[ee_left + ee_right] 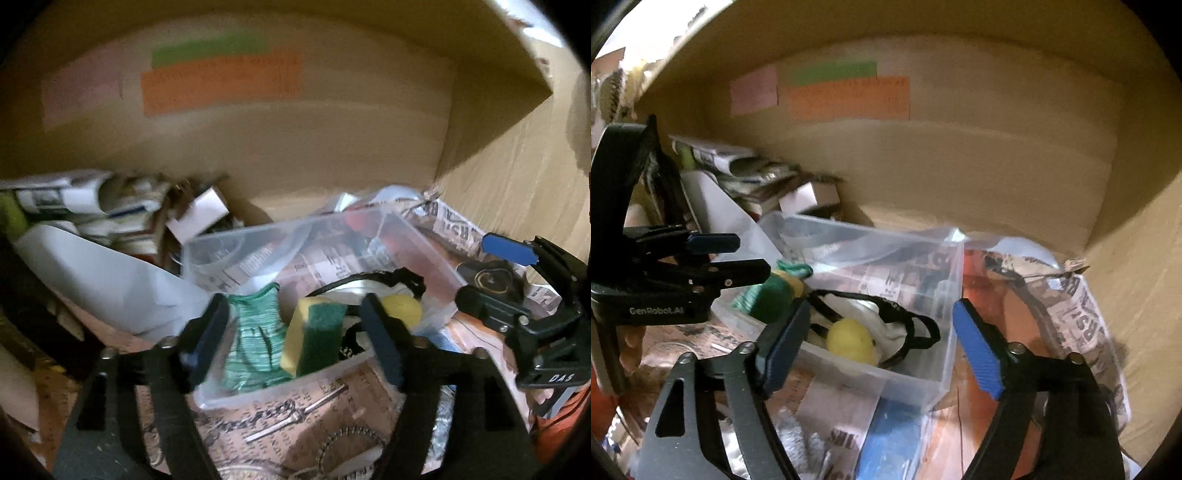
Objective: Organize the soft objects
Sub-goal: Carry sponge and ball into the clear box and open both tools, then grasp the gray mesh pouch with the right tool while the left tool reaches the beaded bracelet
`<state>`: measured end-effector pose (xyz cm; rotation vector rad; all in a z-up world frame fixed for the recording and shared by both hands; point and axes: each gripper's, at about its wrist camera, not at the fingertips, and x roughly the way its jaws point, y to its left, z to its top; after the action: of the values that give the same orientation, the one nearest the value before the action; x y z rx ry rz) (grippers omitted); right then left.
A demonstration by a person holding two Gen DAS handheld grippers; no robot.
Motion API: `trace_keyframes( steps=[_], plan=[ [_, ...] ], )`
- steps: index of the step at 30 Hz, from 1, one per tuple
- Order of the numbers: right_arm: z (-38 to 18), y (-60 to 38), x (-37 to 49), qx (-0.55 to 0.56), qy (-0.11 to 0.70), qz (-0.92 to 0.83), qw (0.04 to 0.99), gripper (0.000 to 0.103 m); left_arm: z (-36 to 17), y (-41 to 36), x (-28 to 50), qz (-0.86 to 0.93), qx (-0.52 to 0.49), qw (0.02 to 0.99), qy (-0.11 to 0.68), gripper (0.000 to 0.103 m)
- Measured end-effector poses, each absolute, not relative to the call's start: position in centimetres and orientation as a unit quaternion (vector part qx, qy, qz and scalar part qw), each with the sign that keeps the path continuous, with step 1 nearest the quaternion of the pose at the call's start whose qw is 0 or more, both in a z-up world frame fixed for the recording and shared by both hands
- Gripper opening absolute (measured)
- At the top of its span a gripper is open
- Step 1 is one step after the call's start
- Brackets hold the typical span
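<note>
A clear plastic bin sits inside a big cardboard box. It holds a green striped cloth, a yellow-and-green sponge, a yellow ball and a white cloth with black straps. My left gripper is open and empty, just above the cloth and sponge at the bin's near-left end. My right gripper is open and empty over the bin's near-right side.
The cardboard box's back wall carries pink, green and orange labels. Newspaper lines the floor. White boxes and papers are piled at the left. A metal chain lies on printed paper in front of the bin.
</note>
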<state>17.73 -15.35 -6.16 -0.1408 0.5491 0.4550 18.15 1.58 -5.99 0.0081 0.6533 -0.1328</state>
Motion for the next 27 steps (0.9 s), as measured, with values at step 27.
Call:
trace_keyframes(
  steps=[27],
  plan=[
    [-13.3, -15.0, 12.0, -0.016, 0.387, 0.26, 0.884, 0.083, -13.6, 2.9, 12.6, -0.068, -0.022, 0.915, 0.397, 0.078]
  ],
)
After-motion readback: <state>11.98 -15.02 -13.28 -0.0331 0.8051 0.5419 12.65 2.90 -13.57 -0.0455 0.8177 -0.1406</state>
